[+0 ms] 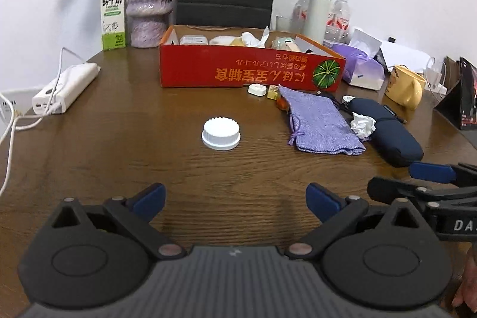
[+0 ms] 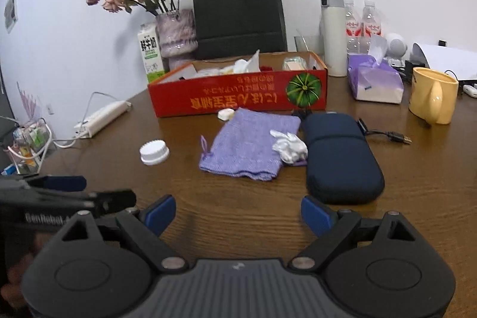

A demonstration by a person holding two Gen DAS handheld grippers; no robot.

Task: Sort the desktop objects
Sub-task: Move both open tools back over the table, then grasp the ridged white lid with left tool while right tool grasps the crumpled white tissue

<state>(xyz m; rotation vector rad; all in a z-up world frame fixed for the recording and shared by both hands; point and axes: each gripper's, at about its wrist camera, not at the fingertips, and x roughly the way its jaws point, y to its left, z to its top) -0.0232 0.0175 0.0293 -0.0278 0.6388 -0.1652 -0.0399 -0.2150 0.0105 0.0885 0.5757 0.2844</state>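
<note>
Left gripper (image 1: 235, 200) spread wide, empty, lower centre; cap (image 1: 221, 133) lies ahead, untouched. Right gripper (image 2: 237, 215) also wide, empty, just short of case (image 2: 340, 157).

This looks like a home or small office desk pushed against a plain white wall. The brown wooden table (image 1: 119, 163) carries everyday clutter: a vase (image 2: 176, 33) of dried roses, a milk carton (image 1: 113, 12), a black paper bag (image 2: 238, 17), a thermos (image 2: 332, 32), water bottles (image 2: 371, 20), a tissue pack (image 2: 375, 81), a yellow mug (image 2: 432, 94) and a white power strip (image 1: 67, 87) with cables plugged in.
</note>
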